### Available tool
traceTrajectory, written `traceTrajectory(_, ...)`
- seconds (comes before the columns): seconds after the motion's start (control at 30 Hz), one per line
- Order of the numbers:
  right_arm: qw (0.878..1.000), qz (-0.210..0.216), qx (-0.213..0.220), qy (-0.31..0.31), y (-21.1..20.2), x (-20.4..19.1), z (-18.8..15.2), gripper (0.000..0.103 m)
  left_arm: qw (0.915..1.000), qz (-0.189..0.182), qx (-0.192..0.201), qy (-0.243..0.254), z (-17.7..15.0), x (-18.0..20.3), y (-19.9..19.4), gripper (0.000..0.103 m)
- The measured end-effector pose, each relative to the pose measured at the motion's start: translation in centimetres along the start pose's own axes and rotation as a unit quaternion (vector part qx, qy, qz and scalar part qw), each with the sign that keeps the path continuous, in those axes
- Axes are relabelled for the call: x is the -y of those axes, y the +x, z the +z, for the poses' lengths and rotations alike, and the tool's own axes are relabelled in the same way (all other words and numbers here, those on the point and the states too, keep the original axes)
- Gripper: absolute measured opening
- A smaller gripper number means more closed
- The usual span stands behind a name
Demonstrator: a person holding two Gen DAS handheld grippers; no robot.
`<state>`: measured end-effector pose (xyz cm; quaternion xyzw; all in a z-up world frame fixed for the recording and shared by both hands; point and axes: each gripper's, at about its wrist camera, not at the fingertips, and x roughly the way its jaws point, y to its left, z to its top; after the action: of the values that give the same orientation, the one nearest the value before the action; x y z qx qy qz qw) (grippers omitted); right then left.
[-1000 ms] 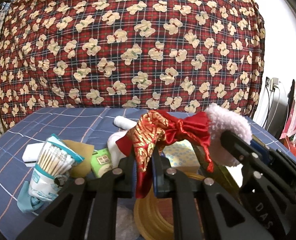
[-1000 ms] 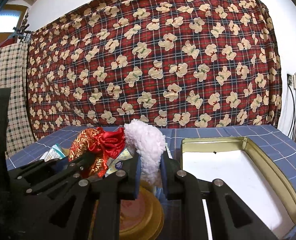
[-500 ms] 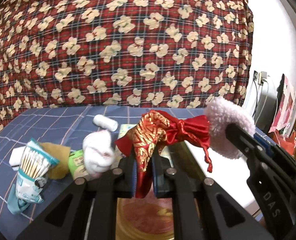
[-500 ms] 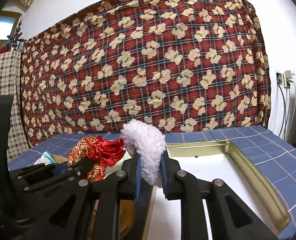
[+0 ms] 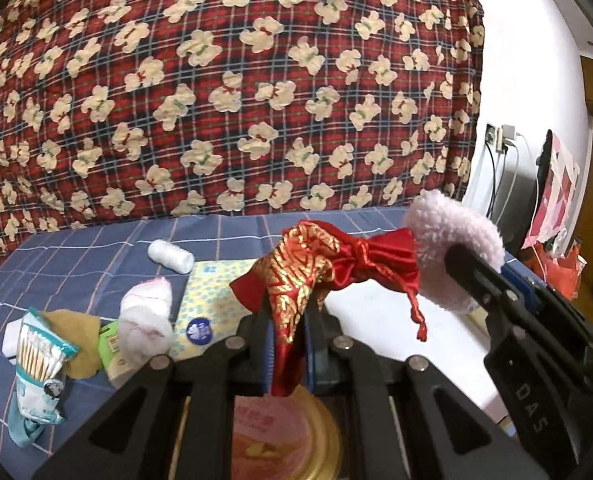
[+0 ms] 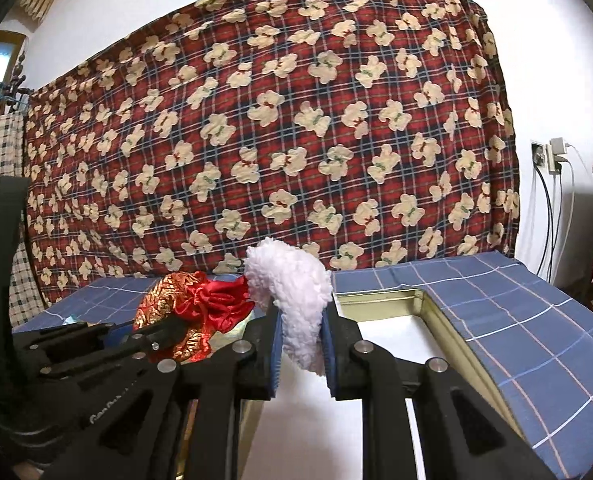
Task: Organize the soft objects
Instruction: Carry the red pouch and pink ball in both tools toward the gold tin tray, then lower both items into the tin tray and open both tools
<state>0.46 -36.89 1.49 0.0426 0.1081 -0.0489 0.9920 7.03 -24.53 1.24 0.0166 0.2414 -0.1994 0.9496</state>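
One red-and-gold satin pouch (image 5: 304,264) is clamped between the fingers of the left gripper (image 5: 288,344), and one fluffy white piece (image 6: 292,300) is clamped in the right gripper (image 6: 301,354); both are held in the air above the gold-rimmed tin tray (image 6: 448,320). The pouch's long axis runs sideways, its gathered neck and drawstring pointing at the fluffy piece, which it touches. On the blue checked cloth (image 5: 76,256) to the left lie one cotton-swab pack (image 5: 40,356), one rolled white sock (image 5: 144,320) and one white thread spool (image 5: 171,256).

Both grippers are black plastic with triangular cut-outs and silver screw heads. The left gripper (image 5: 288,344) and right gripper (image 6: 301,354) carry blue pads.
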Motion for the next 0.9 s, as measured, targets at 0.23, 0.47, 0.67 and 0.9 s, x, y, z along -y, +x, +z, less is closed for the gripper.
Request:
traceTrajectory(0.23, 1.0, -0.019, -0.004, 0.005, 0.1, 1.9, 0.7, 0.019, 0.9996, -0.015, -0.018, 0.014, 0.9, 1.8, 0.6, 0.01)
traceTrajectory(0.47, 0.998, -0.05, -0.032, 0.025, 1.0, 5.1, 1.4, 0.019, 0.9978, -0.034, -0.048, 0.032, 1.7, 3.5, 2.1, 0.01)
traceTrajectory(0.67, 0.995, -0.068, -0.067, 0.03, 2.0, 7.3, 1.5, 0.019, 0.9958, -0.045, -0.067, 0.043, 2.1, 4.9, 3.2, 0.01)
traceTrajectory(0.9, 0.992, -0.073, -0.099, 0.031, 3.0, 8.5, 0.7, 0.019, 0.993, -0.051, -0.093, 0.052, 2.0, 6.0, 5.0, 0.01)
